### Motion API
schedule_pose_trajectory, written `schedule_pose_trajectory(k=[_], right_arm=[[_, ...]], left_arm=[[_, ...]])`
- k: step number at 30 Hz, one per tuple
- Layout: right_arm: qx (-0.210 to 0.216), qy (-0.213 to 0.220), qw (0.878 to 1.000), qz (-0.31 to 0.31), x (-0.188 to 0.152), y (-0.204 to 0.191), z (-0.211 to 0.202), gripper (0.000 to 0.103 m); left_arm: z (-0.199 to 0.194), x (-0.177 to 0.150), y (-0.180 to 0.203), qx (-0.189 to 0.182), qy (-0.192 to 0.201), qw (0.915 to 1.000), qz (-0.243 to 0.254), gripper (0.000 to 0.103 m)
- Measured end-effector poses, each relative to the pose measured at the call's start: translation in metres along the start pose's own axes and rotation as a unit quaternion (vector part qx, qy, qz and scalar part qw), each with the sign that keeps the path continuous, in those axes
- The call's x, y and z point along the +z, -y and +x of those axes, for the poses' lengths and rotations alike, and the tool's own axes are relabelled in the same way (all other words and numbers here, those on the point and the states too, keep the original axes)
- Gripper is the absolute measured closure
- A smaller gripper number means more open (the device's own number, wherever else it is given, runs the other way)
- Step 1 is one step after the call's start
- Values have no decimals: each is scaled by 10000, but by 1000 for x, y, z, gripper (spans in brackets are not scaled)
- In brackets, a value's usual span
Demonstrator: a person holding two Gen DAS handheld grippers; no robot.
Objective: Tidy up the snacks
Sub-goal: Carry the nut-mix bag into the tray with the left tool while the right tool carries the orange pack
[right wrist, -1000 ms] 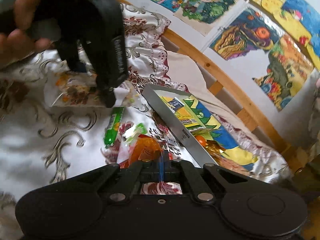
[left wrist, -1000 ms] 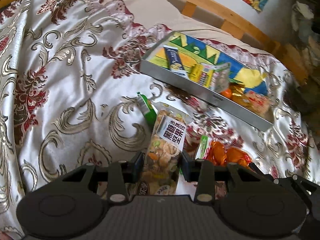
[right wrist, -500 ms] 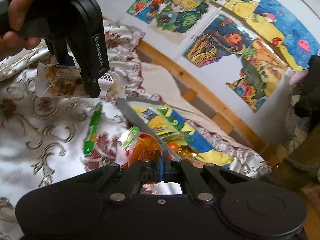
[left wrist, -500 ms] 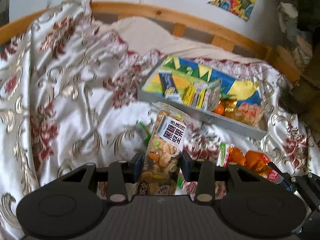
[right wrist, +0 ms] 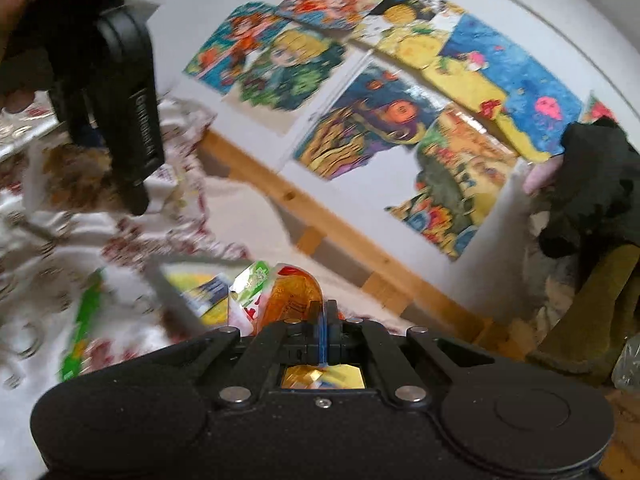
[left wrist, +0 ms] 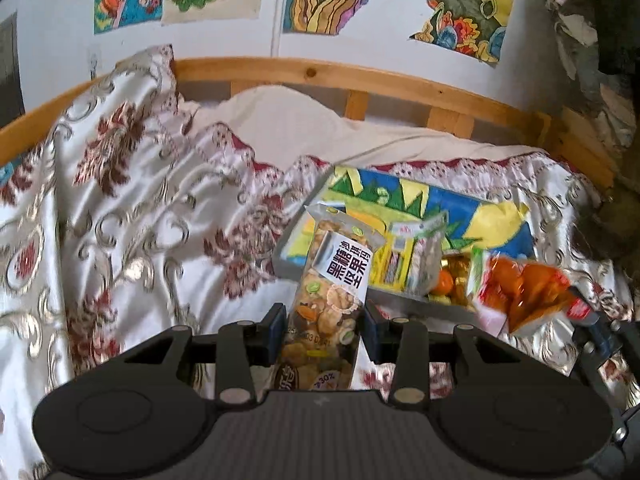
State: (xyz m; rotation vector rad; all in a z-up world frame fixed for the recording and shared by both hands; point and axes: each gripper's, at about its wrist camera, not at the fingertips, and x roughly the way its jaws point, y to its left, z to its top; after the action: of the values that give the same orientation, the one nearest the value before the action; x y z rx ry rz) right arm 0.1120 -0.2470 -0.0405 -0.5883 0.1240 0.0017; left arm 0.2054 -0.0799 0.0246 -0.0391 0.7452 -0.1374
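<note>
Left wrist view: my left gripper [left wrist: 322, 330] has its jaws partly open and clamped on the sides of a clear nut-snack bag [left wrist: 328, 296] with a white label, which stands up between the pads in front of the grey tray [left wrist: 412, 304]. That tray lies on the floral bedspread [left wrist: 132, 216], with small packets and gold-wrapped sweets inside it. At the tray's right end I see the orange snack pack [left wrist: 524, 292], pinched by my right gripper [right wrist: 322, 334], whose jaws are fully closed on the pack's edge. In the right wrist view, a green packet [right wrist: 82, 332] lies on the bedspread to the left of the tray, and the left gripper hangs above it. Behind the tray run the wooden bed rail [left wrist: 360, 80] and wall drawings [right wrist: 360, 92].
</note>
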Motion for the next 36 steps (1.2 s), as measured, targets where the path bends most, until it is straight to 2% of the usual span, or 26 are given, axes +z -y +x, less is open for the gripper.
schedule_pose_trajectory(k=[4, 11, 14, 16, 19, 25, 36], right_arm=[[-189, 132, 9997, 79, -3, 12, 23, 103], [-399, -41, 9986, 333, -20, 31, 60, 103], [-484, -164, 9970, 584, -26, 39, 78, 103], [-526, -321, 9934, 963, -31, 47, 91, 103], [-646, -378, 9915, 1064, -38, 48, 108, 103], [-667, -532, 9859, 1442, -53, 49, 133, 103], [-391, -933, 9801, 1705, -70, 42, 149, 103]], left_arm=[[15, 22, 9, -86, 68, 9999, -45, 60], [50, 59, 27, -366, 271, 9987, -215, 60], [68, 69, 39, -414, 362, 9983, -203, 60], [80, 73, 47, -500, 407, 9977, -216, 60], [101, 75, 58, -641, 373, 9969, -246, 60], [137, 72, 82, -690, 275, 9972, -128, 60], [184, 55, 100, -473, 22, 9989, -23, 60]])
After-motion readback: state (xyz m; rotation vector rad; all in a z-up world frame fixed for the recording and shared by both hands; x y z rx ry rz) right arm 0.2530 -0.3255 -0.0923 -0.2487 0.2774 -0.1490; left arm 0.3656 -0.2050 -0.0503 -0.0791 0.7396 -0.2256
